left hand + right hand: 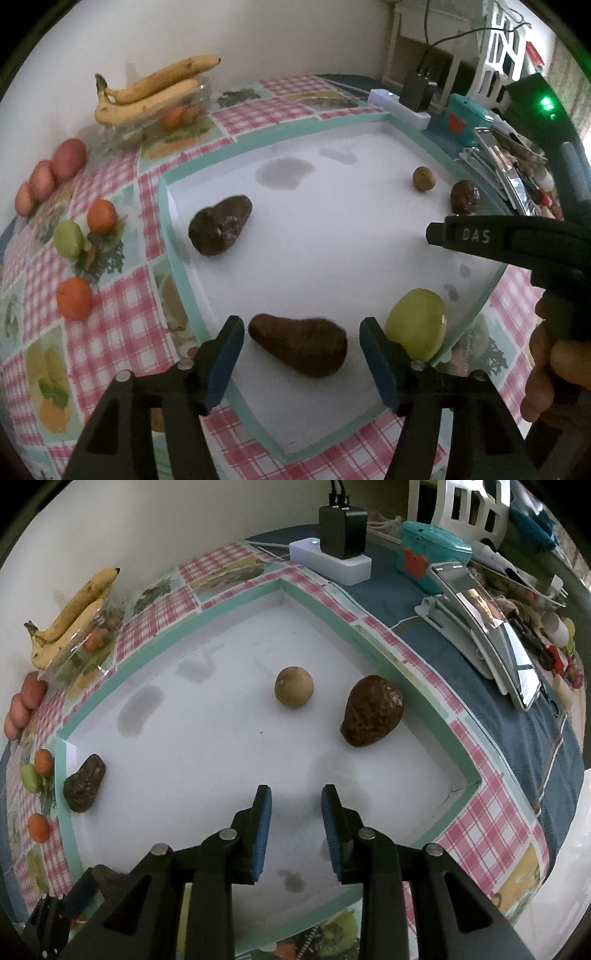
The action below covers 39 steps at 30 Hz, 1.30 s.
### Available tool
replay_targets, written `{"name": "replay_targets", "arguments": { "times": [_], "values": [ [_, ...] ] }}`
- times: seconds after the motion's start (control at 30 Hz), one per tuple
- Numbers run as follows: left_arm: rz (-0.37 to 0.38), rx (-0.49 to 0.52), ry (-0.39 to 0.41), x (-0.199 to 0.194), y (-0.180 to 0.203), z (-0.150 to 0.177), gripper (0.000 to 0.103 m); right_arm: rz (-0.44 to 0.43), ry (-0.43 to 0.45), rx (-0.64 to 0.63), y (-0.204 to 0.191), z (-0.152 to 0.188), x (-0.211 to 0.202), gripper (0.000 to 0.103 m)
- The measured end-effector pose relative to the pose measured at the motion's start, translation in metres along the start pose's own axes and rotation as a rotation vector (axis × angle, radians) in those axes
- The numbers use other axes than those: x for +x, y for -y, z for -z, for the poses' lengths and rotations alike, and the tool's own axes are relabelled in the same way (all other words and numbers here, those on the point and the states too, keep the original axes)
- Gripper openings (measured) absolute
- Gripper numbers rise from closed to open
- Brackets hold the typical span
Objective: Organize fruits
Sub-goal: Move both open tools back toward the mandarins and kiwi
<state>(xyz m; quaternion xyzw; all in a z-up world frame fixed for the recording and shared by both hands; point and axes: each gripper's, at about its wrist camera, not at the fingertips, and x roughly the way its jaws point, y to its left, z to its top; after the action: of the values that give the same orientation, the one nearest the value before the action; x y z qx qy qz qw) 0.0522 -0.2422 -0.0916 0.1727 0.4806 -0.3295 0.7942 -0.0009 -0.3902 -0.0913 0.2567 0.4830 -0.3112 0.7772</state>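
While the left gripper (301, 345) is hovering with its blue pads spread wide and holding nothing, a dark brown avocado (299, 345) is lying on the white tray (332, 251) right between them. The risk here is a skewed pinch: the fruit is lying slantwise across the gap, so closing on its tapering end could be squirting it sideways. The green apple (415, 325) is sitting just beside the right-hand pad, near the tray's rim, and could be getting nudged over the edge. A second, rougher avocado (220, 225) is resting further in, and a small brown round fruit (423, 178) and another dark avocado (464, 196) are lying at the far side. Tangerines (74, 298), a green fruit (68, 238) and red fruits (69, 158) are sitting on the checked tablecloth (122, 295); bananas (147, 92) are topping a clear bowl (184, 107).

Turning to the right wrist view, the right gripper (295, 812) is also standing open and empty above bare tray (203, 738). The glossy avocado (371, 710) and the round brown fruit (294, 686) are lying apart ahead of it; the round one is looking likely to roll if touched off-centre. The rough avocado (84, 788) is sitting against the left rim.
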Motion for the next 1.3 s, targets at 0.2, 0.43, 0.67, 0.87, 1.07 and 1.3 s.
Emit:
{"name": "replay_targets", "arguments": {
  "times": [0.2, 0.43, 0.67, 0.87, 1.07, 1.3],
  "values": [
    [-0.009, -0.014, 0.003, -0.016, -0.007, -0.005, 0.074, -0.01, 0.041, 0.011, 0.001, -0.001, -0.01, 0.034],
    [-0.042, -0.105, 0.017, -0.037, -0.037, -0.009, 0.087, -0.026, 0.1, 0.014, 0.0, -0.002, -0.025, 0.059],
    [-0.182, -0.287, 0.064, -0.069, -0.1, -0.003, 0.1, -0.059, 0.12, -0.013, -0.01, 0.001, -0.03, 0.076],
    [-0.275, -0.55, 0.055, -0.09, -0.182, 0.027, 0.103, -0.073, 0.141, -0.059, -0.023, 0.006, -0.034, 0.084],
    [-0.363, -0.737, 0.041, -0.105, -0.246, 0.065, 0.103, -0.088, 0.154, -0.105, -0.04, 0.01, -0.037, 0.092],
    [-0.398, -0.854, 0.073, -0.121, -0.282, 0.093, 0.103, -0.129, 0.177, -0.16, -0.064, 0.018, -0.045, 0.093]
  ]
}}
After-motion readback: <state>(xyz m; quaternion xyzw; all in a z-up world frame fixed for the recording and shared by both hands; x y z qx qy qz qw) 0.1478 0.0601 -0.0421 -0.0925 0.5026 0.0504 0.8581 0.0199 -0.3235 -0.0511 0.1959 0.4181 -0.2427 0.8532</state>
